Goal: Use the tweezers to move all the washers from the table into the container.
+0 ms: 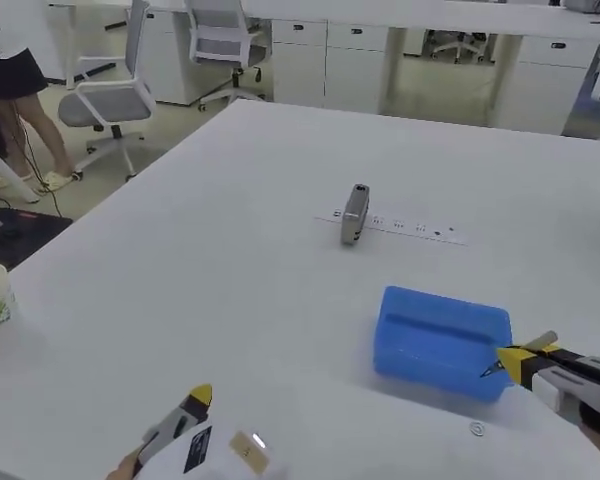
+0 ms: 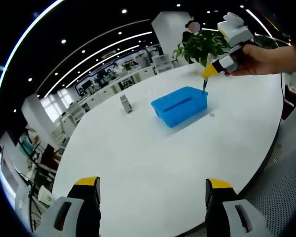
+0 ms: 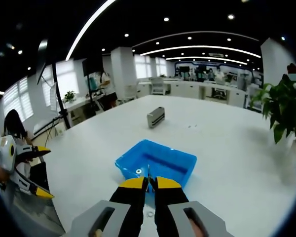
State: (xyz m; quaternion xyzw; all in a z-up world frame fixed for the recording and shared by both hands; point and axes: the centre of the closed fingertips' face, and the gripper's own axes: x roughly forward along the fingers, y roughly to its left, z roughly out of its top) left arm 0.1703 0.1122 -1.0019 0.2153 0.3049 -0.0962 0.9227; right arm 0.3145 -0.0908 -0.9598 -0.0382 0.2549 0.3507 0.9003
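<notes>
Right gripper (image 3: 148, 181): closed on tweezers (image 3: 148, 173), tips above blue container (image 3: 167, 157).
Left gripper (image 2: 153, 181): wide open, empty.
Washer (image 1: 477, 429): just beside container; second washer (image 3: 138, 171) probably inside.

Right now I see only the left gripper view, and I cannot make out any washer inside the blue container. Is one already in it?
Observer: Yes. In the right gripper view, one washer lies on the floor of the blue container.
Operator: And the right claw, is it closed on the tweezers?
Observer: Yes. In its own view the two jaws stand together on the tweezers, and the tips point out over the container.
</notes>
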